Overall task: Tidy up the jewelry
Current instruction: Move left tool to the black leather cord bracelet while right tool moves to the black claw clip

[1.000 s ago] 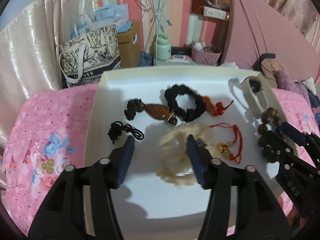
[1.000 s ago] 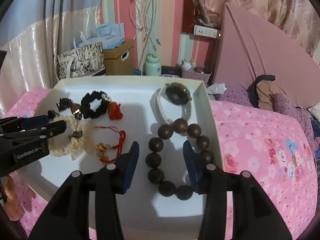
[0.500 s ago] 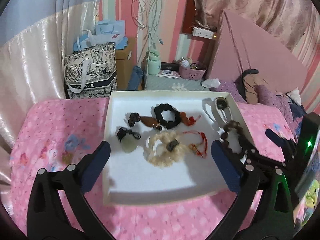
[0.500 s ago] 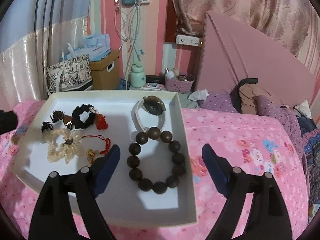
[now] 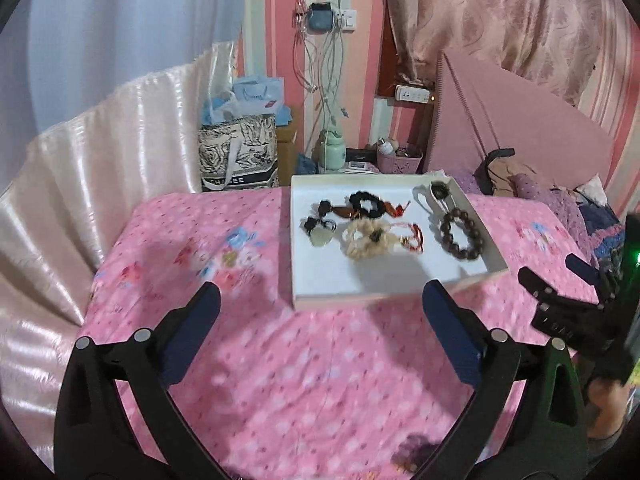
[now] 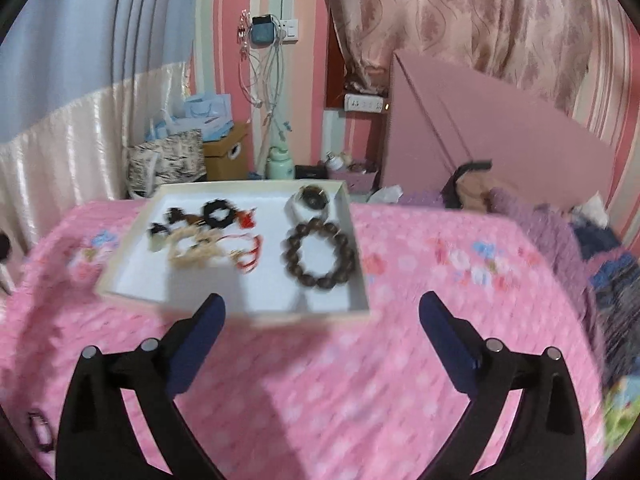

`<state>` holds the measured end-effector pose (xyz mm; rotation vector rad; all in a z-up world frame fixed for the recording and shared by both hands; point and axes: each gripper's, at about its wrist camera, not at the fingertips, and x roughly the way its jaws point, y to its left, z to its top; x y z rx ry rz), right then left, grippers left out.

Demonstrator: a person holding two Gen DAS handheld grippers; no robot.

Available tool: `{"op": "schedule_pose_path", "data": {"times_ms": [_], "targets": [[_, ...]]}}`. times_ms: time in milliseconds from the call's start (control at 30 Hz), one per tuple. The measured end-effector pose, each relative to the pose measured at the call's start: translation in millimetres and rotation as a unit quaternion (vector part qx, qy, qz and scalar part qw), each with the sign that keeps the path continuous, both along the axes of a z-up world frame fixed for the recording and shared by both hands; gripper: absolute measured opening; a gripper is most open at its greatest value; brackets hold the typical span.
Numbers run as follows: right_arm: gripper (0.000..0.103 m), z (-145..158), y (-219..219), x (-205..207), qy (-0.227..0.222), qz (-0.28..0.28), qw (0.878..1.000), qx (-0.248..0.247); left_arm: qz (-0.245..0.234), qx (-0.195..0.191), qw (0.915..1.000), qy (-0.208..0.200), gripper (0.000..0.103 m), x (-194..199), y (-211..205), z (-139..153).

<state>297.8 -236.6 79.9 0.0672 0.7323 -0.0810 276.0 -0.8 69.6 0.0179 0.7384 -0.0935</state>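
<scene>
A white tray (image 5: 380, 280) (image 6: 256, 300) lies on the pink bedspread and holds the jewelry. A brown bead bracelet (image 5: 445, 224) (image 6: 294, 264) sits at its right, with a white-strapped watch (image 5: 439, 190) (image 6: 312, 198) behind it. Further left lie a black scrunchie (image 5: 354, 200), a cream scrunchie (image 5: 352, 248) (image 6: 188, 258), a red cord (image 5: 416, 236) and a pale pendant (image 5: 320, 236). My left gripper (image 5: 320, 292) stands wide open and empty, back from the tray's near edge. My right gripper (image 6: 322, 303) (image 5: 548, 268) is still opening, with nothing between its fingers.
The pink flowered bedspread (image 5: 280, 360) spreads all round the tray. A pink headboard (image 6: 480, 128) and piled clothes (image 6: 540, 216) are at the right. Beyond the bed stand a patterned bag (image 5: 236, 156), a green bottle (image 5: 332, 152) and a pink basket (image 5: 398, 162).
Both grippers have opened wide, letting go over the tray, and pulled back and up. The tray now looks smaller and farther away. The jewelry stays in the tray.
</scene>
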Motion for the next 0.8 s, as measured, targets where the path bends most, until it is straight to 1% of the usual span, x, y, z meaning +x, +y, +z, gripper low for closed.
{"op": "schedule_pose_path", "data": {"times_ms": [67,133,233,300,367,433,533,567,700,800], "targets": [[0.097,0.6,2.1,-16.2,0.003,-0.004,1.0,0.01,0.001,0.002,0.9999,-0.01,0.1,-18.0,4.4,-2.7],[0.097,1.5,5.5,-31.9,-0.006,-0.005,1.0,0.01,-0.005,-0.006,0.9999,-0.015,0.1,-37.7,12.3,-7.0],[0.097,3.6,16.9,-55.6,-0.02,-0.009,1.0,-0.02,0.002,-0.017,0.9995,-0.027,0.1,-60.6,26.1,-14.8],[0.097,4.4,25.7,-68.1,-0.027,-0.008,0.999,-0.036,0.013,-0.006,0.9994,-0.033,0.1,-73.4,34.9,-21.2],[0.098,4.0,31.5,-82.9,-0.037,-0.011,0.998,-0.046,0.018,0.001,0.9995,-0.025,0.1,-81.5,42.5,-28.6],[0.1,1.4,40.1,-96.9,-0.041,-0.005,0.998,-0.051,0.015,-0.004,0.9999,-0.004,0.1,-90.3,53.6,-39.2],[0.1,-7.5,48.7,-109.6,-0.022,0.008,0.999,-0.037,0.027,-0.008,0.9996,0.008,0.1,-104.1,71.4,-52.9],[0.1,-11.1,52.2,-113.8,-0.016,0.009,0.999,-0.036,0.029,-0.005,0.9995,0.008,0.1,-107.7,75.0,-56.4],[0.1,-27.4,72.1,-134.5,-0.003,0.02,0.999,-0.039,0.035,0.033,0.9988,0.008,0.1,-123.8,84.7,-75.2],[0.1,-41.0,84.0,-147.6,-0.001,0.022,0.999,-0.032,0.033,0.037,0.9985,0.024,0.1,-126.3,90.4,-90.9]]}}
